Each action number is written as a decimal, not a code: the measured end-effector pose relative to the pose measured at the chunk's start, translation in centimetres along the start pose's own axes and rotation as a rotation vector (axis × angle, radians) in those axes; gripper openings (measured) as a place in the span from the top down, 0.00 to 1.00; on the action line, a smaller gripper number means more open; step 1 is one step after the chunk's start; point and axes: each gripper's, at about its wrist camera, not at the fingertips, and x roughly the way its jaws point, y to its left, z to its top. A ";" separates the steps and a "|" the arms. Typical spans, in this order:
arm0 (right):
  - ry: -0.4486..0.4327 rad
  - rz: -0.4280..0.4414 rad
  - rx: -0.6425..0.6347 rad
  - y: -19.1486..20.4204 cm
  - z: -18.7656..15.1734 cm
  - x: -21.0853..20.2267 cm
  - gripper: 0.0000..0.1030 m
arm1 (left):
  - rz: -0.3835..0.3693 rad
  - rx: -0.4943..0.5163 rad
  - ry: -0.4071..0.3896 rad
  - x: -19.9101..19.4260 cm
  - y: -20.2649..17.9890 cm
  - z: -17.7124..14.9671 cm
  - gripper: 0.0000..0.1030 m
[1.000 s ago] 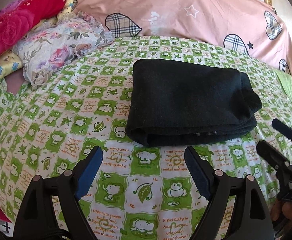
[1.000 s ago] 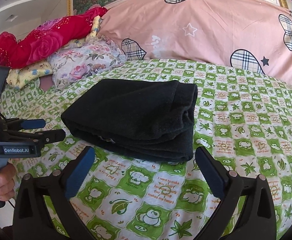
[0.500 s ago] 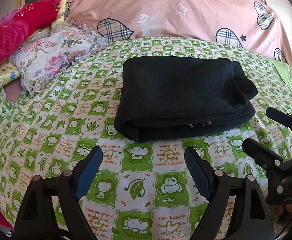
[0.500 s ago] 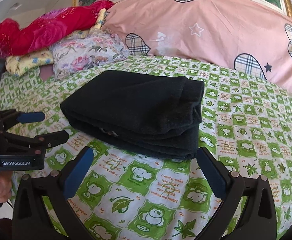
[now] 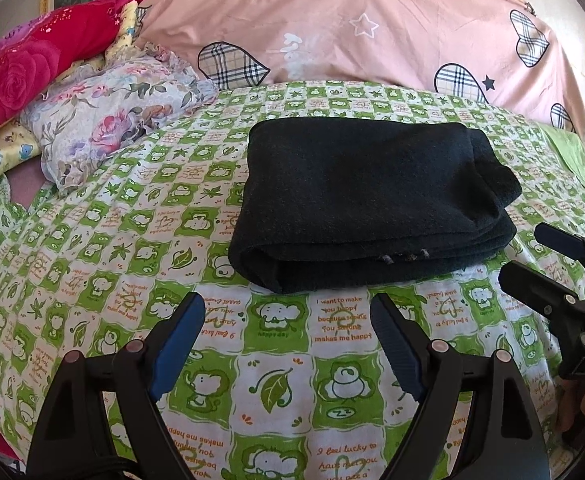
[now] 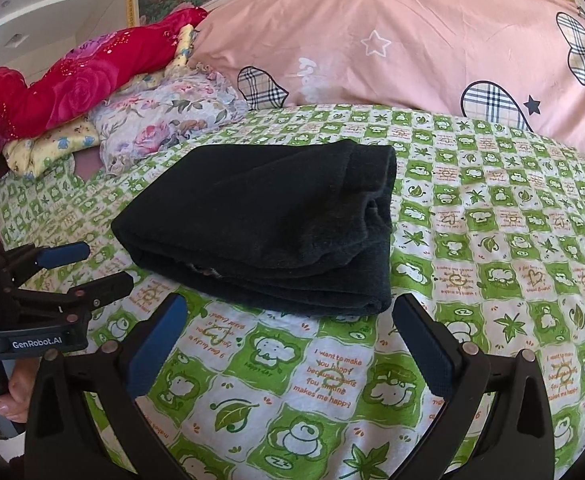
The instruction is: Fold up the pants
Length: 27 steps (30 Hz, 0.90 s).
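Observation:
Black pants (image 5: 364,200) lie folded into a thick rectangle on the green-and-white patterned bed sheet (image 5: 276,360). The same bundle (image 6: 268,224) shows in the right wrist view, with its layered edges facing me. My left gripper (image 5: 288,316) is open, just short of the bundle's near edge, and holds nothing. My right gripper (image 6: 288,316) is open too, close to the near right corner, also with nothing in it. Each gripper appears in the other's view: the right one (image 5: 532,256) at the right edge, the left one (image 6: 92,268) at the left edge.
A large pink pillow (image 5: 372,28) with plaid hearts lies behind the pants. Floral bedding (image 5: 112,116) and a red rose blanket (image 5: 24,68) are piled at the back left. A hand (image 6: 8,396) grips the left tool's handle.
Both grippers have drawn back a little from the pants and tilted slightly; the bundle sits a bit farther away in both views. The pants have not moved.

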 end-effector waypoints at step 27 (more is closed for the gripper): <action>-0.011 -0.009 -0.021 0.2 -0.1 0.0 0.00 | 0.001 0.012 -0.026 0.7 -0.3 -0.1 0.17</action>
